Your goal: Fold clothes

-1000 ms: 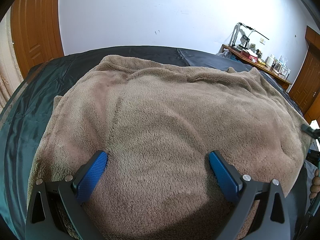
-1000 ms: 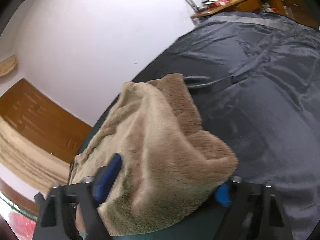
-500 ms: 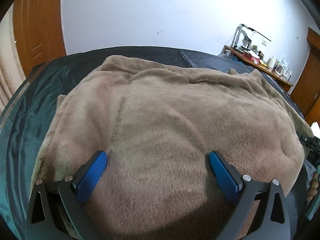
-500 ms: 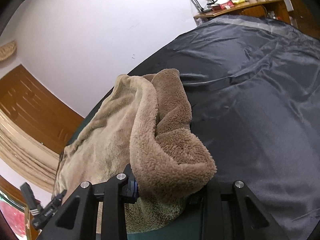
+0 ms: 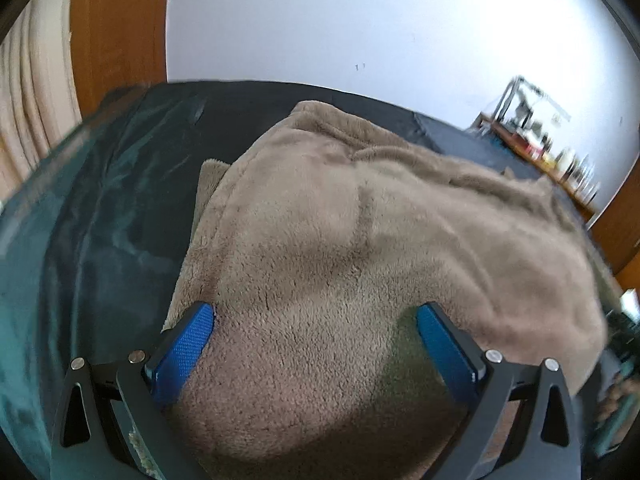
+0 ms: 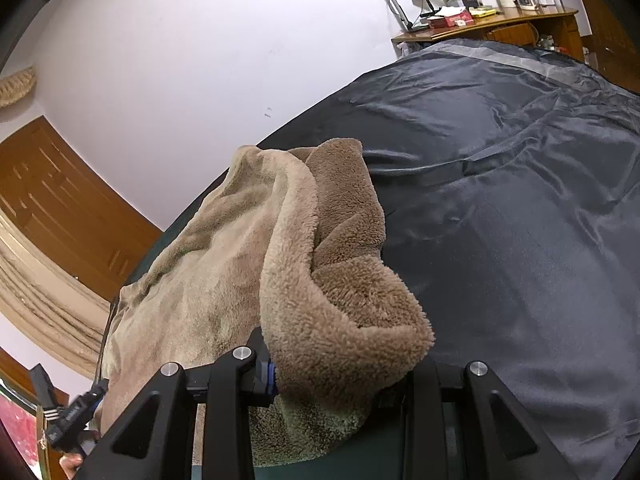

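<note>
Between my right gripper (image 6: pixel 332 376) jaws I have a fold of the brown fleece garment (image 6: pixel 344 312) clenched and bunched upward. My left gripper (image 5: pixel 314 320) jaws are spread wide over the fleece, which lies across the dark bed (image 6: pixel 520 208).

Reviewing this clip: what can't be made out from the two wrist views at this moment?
- Right gripper pads: right wrist view, buried in the fleece garment.
- Garment's type and near hem: left wrist view, cut off by the bottom edge behind the open left gripper.
- Desk items: left wrist view, motion-blurred and small.
</note>
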`<action>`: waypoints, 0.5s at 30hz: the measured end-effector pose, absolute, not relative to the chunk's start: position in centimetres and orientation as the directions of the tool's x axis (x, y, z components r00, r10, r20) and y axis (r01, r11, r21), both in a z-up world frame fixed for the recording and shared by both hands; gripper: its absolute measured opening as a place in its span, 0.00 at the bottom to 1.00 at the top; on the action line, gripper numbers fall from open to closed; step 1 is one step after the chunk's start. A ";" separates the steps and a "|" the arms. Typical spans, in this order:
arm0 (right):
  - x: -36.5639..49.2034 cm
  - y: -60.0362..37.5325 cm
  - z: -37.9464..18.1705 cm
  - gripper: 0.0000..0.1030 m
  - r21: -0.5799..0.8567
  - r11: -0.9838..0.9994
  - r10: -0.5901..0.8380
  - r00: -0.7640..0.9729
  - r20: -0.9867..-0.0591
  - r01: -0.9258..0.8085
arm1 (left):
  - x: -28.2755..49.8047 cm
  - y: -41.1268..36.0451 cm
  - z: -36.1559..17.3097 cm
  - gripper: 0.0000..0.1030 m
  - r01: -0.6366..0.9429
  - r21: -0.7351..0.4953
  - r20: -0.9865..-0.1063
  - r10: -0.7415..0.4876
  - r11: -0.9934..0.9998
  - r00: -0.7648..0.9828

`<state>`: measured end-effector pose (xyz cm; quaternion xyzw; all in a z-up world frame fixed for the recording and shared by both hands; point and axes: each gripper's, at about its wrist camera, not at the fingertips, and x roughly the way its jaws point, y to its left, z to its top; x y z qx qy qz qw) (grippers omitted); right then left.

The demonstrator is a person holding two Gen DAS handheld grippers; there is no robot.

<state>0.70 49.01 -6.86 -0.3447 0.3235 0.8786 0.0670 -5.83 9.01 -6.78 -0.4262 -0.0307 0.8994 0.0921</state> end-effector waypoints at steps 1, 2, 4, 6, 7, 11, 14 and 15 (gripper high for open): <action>0.7 49.0 -6.8 0.32 0.523 -0.780 -0.106 -0.751 -0.652 -0.344 | -5.7 9.3 -6.9 0.99 -0.140 -0.116 -0.760 0.179 -0.983 -0.625; 0.6 49.1 -6.8 0.32 0.522 -0.779 -0.106 -0.747 -0.657 -0.348 | -5.7 9.3 -6.9 0.99 -0.140 -0.113 -0.759 0.177 -0.984 -0.627; 0.4 49.1 -6.7 0.32 0.518 -0.777 -0.105 -0.737 -0.668 -0.358 | -5.7 9.1 -6.9 0.99 -0.139 -0.124 -0.758 0.184 -0.983 -0.626; 0.4 49.1 -6.7 0.32 0.524 -0.769 -0.107 -0.735 -0.670 -0.366 | -5.7 9.0 -6.9 0.99 -0.138 -0.135 -0.758 0.192 -0.981 -0.623; 0.5 49.1 -6.7 0.32 0.528 -0.765 -0.109 -0.734 -0.670 -0.369 | -5.7 9.0 -6.9 0.99 -0.138 -0.135 -0.758 0.192 -0.981 -0.623; 0.5 48.9 -6.6 0.31 0.532 -0.758 -0.105 -0.734 -0.670 -0.377 | -5.7 8.9 -6.9 0.99 -0.137 -0.142 -0.759 0.197 -0.980 -0.620; 0.4 48.9 -6.0 0.28 0.543 -0.757 -0.113 -0.745 -0.657 -0.364 | -5.9 8.7 -6.8 0.99 -0.137 -0.151 -0.761 0.204 -0.979 -0.616; 0.4 48.8 -5.7 0.27 0.549 -0.755 -0.117 -0.750 -0.651 -0.359 | -5.9 8.7 -6.8 0.99 -0.137 -0.154 -0.761 0.206 -0.979 -0.615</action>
